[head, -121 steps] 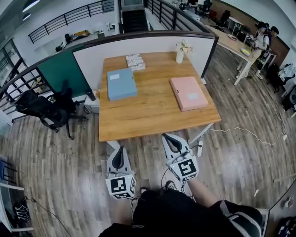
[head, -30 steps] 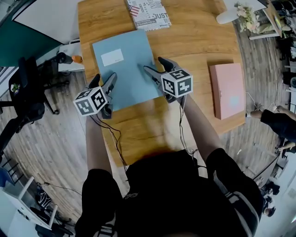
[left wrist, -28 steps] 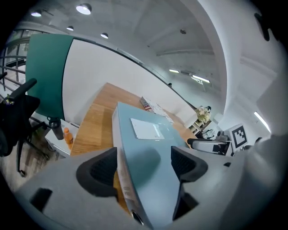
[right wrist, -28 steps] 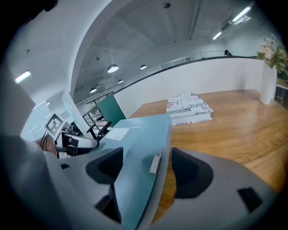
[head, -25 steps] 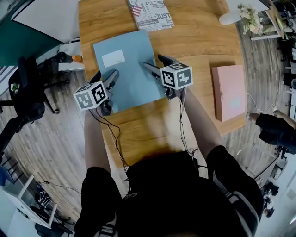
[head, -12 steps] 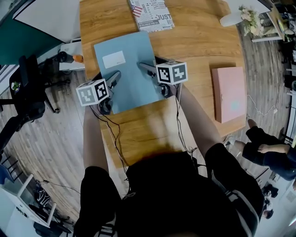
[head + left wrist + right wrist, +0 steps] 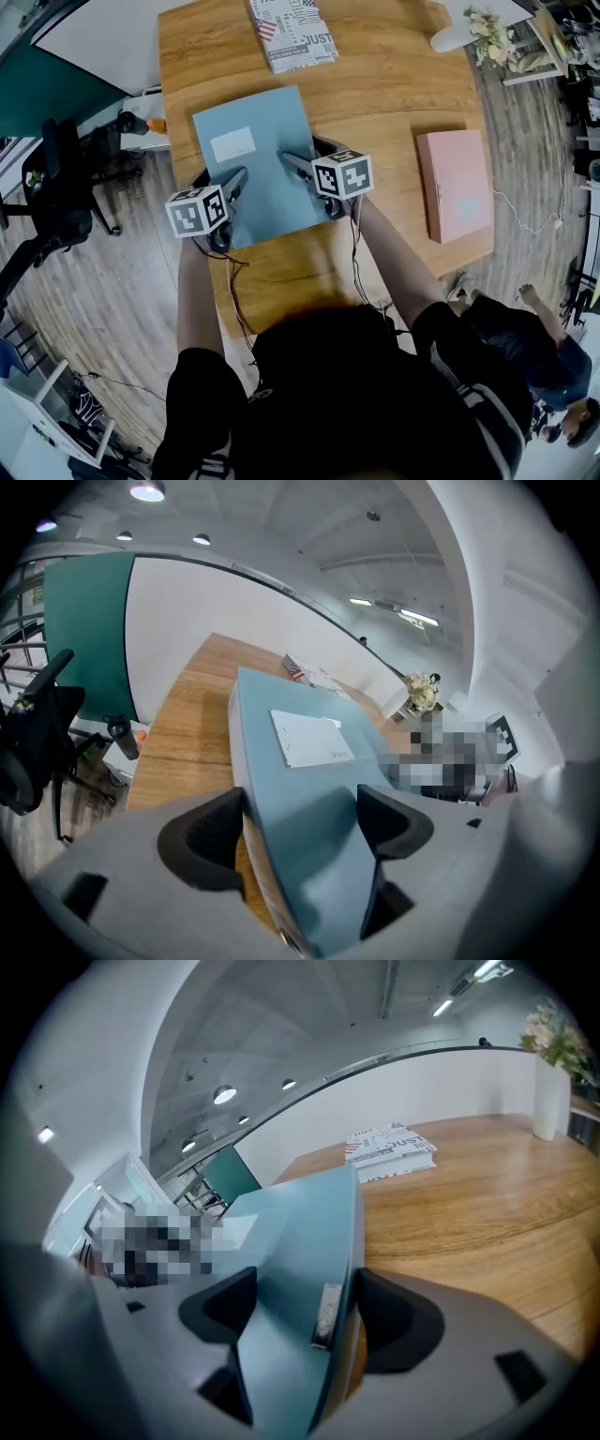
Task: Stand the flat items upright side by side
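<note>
A flat blue box file (image 7: 258,159) with a white label lies on the wooden table (image 7: 394,94), left of centre. My left gripper (image 7: 229,184) is shut on its near left corner, and my right gripper (image 7: 302,167) is shut on its near right edge. In the left gripper view the blue file (image 7: 309,789) fills the gap of the left gripper (image 7: 295,832). In the right gripper view the file's spine (image 7: 300,1232) sits in the right gripper (image 7: 300,1316). A flat pink box file (image 7: 455,183) lies at the table's right edge, apart from both grippers.
A magazine (image 7: 292,33) lies at the table's far edge, and a white vase of flowers (image 7: 459,33) stands at the far right corner. A black office chair (image 7: 47,187) stands left of the table. A person (image 7: 525,347) is on the floor at the lower right.
Both grippers moved in from the blue file's near corners and closed on it; the right one shifted left onto the file. The person at the right walked toward the lower right.
</note>
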### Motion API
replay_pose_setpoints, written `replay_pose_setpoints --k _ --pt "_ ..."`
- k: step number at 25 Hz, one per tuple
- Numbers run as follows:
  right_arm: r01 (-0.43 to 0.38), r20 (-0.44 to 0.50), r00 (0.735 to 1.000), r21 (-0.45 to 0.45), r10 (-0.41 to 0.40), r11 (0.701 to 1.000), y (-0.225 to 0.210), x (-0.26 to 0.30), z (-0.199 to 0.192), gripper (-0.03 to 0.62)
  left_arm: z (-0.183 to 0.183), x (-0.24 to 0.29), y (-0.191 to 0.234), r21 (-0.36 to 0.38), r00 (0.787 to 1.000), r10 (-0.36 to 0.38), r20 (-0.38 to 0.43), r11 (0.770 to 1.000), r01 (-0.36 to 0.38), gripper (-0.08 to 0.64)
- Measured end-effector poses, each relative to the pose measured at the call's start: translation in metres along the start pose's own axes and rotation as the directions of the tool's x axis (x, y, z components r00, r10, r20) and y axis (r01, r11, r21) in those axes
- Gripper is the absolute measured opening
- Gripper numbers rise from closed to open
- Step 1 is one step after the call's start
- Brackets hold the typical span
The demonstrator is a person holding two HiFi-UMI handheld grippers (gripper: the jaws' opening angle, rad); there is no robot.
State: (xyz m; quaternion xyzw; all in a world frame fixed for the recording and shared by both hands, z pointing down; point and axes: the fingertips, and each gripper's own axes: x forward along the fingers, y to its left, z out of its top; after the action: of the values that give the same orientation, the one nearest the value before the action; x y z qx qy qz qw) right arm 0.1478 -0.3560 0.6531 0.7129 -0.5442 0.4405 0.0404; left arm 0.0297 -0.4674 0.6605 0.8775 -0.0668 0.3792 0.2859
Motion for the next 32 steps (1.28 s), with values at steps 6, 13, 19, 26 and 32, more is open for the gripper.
replay_pose_setpoints --k 6,13,19,26,32 --pt "0.009 0.032 0.999 -0.036 -0.008 0.999 0.011 -0.025 -0.020 0.341 -0.022 -0.019 -0.018 0.024 1.000 0.019 0.024 1.000 -0.020 0.390" --pt "0.008 0.102 0.995 -0.106 0.003 0.994 0.025 -0.056 -0.027 0.340 -0.034 -0.043 -0.043 0.086 0.994 0.042 0.100 0.995 -0.051 0.389" --pt "0.017 0.215 0.976 -0.176 0.021 0.984 0.035 -0.082 -0.022 0.330 -0.030 -0.061 -0.063 0.167 0.979 0.058 0.195 0.982 -0.091 0.390" --pt "0.060 0.317 0.948 -0.260 0.027 0.964 0.038 -0.107 -0.007 0.333 -0.017 -0.076 -0.086 0.253 0.940 0.075 0.333 0.953 -0.166 0.390" --pt "0.097 0.405 0.913 -0.322 0.044 0.942 0.039 -0.128 0.007 0.333 -0.005 -0.087 -0.104 0.309 0.902 0.088 0.422 0.922 -0.234 0.388"
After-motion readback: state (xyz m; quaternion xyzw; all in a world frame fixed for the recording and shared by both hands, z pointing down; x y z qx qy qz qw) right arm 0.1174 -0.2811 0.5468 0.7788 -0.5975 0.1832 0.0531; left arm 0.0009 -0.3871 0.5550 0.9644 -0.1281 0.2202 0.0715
